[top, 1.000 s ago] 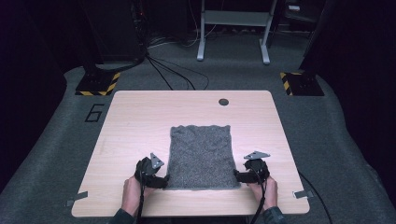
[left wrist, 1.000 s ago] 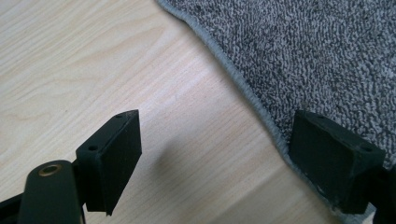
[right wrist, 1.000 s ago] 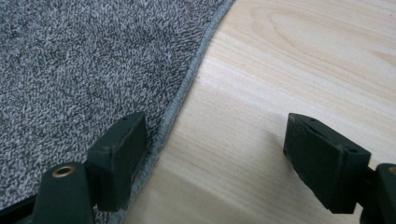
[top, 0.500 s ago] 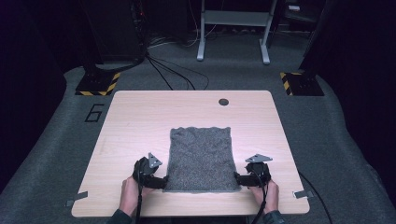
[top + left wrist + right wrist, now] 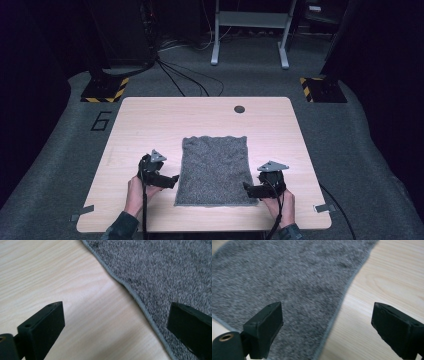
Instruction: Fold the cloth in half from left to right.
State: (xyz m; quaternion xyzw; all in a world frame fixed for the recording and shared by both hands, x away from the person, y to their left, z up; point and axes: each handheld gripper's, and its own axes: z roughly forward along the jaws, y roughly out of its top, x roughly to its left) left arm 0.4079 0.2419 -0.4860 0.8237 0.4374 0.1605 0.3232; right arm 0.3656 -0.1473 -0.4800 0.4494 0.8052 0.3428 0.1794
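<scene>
At the far left of the high view a black-and-yellow striped floor base (image 5: 105,90) stands on the grey carpet, with a painted number six (image 5: 101,120) on the floor just beside the tabletop (image 5: 150,120), which is pale wood; on the near left part of it a hand (image 5: 137,192) holds the left gripper (image 5: 171,180), which points toward the left edge of the grey towel (image 5: 215,169) and sits just beside it; its jaws have just been opening and stand spread wide; in the left gripper view nothing lies between them but bare wood and the towel's hemmed edge (image 5: 130,291), which runs on a slant under the right-hand jaw; neither jaw presses the cloth. The towel lies flat and roughly square in the middle of the tabletop's near half, its near edge close to the person's side; beyond it, near the far edge, a small dark round hole (image 5: 239,109) shows in the wood. At the towel's near right corner the right gripper (image 5: 248,188) hovers, its jaws also just opened and spread; the right gripper view shows the towel (image 5: 287,282) below them, its hem passing between the jaws, gripped by neither; a second striped base (image 5: 322,90) stands at the far right.
</scene>
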